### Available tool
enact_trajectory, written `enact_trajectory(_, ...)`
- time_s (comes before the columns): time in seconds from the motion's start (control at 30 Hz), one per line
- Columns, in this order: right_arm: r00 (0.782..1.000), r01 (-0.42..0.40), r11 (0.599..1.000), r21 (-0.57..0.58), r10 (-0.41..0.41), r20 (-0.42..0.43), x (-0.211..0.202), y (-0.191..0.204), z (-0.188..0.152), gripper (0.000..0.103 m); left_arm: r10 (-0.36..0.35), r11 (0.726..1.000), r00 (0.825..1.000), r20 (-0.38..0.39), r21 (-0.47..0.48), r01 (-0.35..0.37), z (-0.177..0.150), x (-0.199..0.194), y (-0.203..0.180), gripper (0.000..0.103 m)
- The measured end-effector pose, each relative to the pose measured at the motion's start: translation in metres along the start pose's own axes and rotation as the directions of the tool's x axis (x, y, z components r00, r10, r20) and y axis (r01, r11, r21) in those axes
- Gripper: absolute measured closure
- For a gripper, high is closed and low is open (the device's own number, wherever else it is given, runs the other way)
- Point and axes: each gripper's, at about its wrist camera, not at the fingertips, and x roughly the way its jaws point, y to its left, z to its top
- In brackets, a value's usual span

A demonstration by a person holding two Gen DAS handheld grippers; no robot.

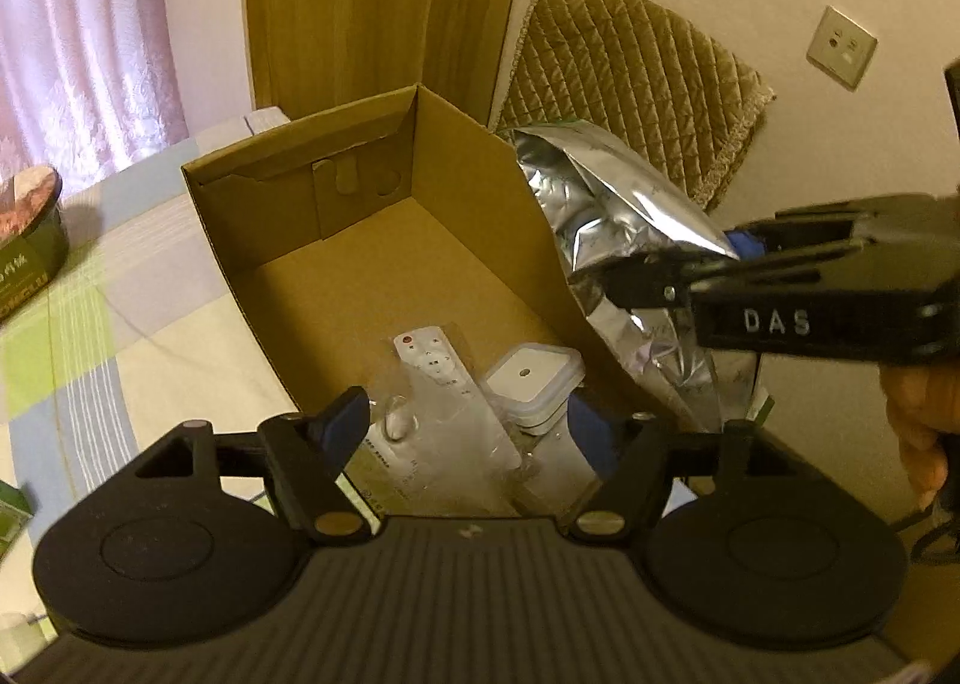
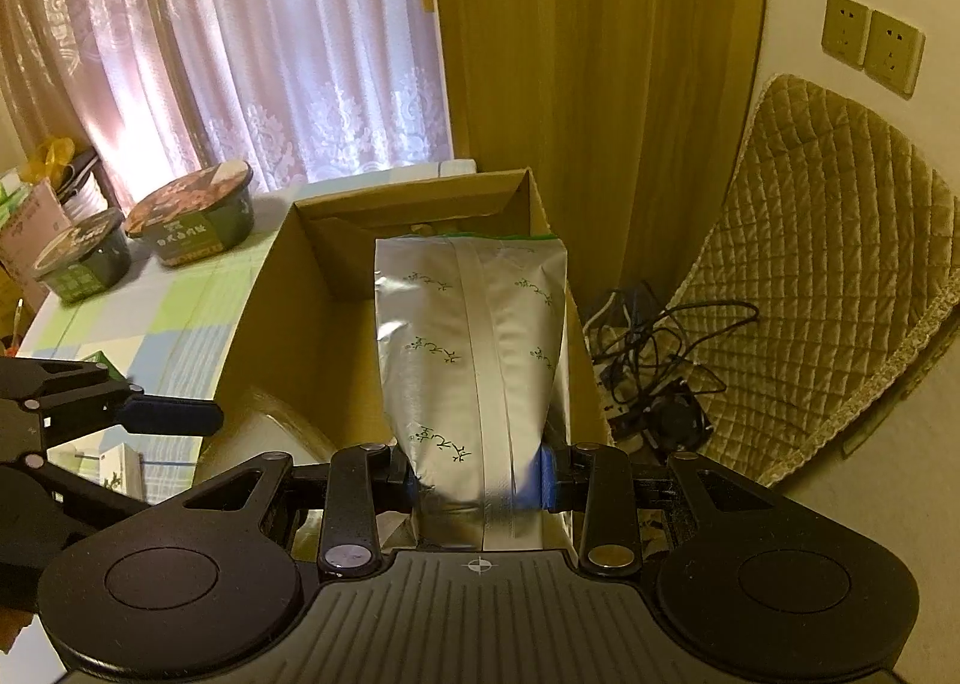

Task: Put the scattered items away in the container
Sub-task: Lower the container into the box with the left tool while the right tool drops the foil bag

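Silver, crinkled foil pouch with small green printing [image 2: 480,336] hangs pinched near its lower end between the blue-padded fingers of the right gripper [image 2: 480,474], poised over the right-hand wall of the open brown cardboard box [image 1: 360,240]. From the left wrist view it sits at about two o'clock of the box floor, partly outside the rim. If let go now, I reckon it could catch on that wall and slide down outside toward the tangle of black cables [image 2: 654,360]. Already inside, near six o'clock, lie a white remote control in a clear bag [image 1: 438,378] and a small white square lidded container [image 1: 531,381]; a heavy drop could knock them. The left gripper [image 1: 468,432] hovers over them, jaws spread and empty.
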Motion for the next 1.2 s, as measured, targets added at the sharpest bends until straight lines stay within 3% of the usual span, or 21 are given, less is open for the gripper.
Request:
enact_trajectory(1.03, 1.0, -0.022, 0.999, -0.049, 0.021, -0.019, 0.027, 0.029, 0.009, 0.064, 0.057, 0.995, 0.998, 0.0, -0.085, -0.057, -0.027, -0.029, 0.033, 0.034)
enact_trajectory(1.07, 1.0, -0.024, 0.998, -0.054, 0.023, -0.021, 0.028, 0.03, 0.009, 0.055, 0.059, 0.994, 0.998, -0.001, -0.089, -0.058, -0.028, -0.029, 0.035, 0.034)
enact_trajectory(1.1, 1.0, -0.021, 0.998, -0.054, 0.02, -0.016, 0.029, 0.031, 0.009, 0.026, 0.059, 0.994, 0.998, -0.001, -0.093, -0.059, -0.029, -0.029, 0.036, 0.034)
enact_trajectory(1.13, 1.0, -0.017, 0.999, -0.051, 0.017, 0.005, 0.026, 0.031, 0.008, 0.012, 0.059, 0.994, 0.998, -0.001, -0.097, -0.058, -0.031, -0.03, 0.038, 0.034)
enact_trajectory(1.2, 0.999, -0.017, 0.998, -0.053, 0.019, 0.034, 0.021, 0.031, 0.008, 0.012, 0.058, 0.993, 0.998, 0.0, -0.107, -0.058, -0.034, -0.032, 0.041, 0.033)
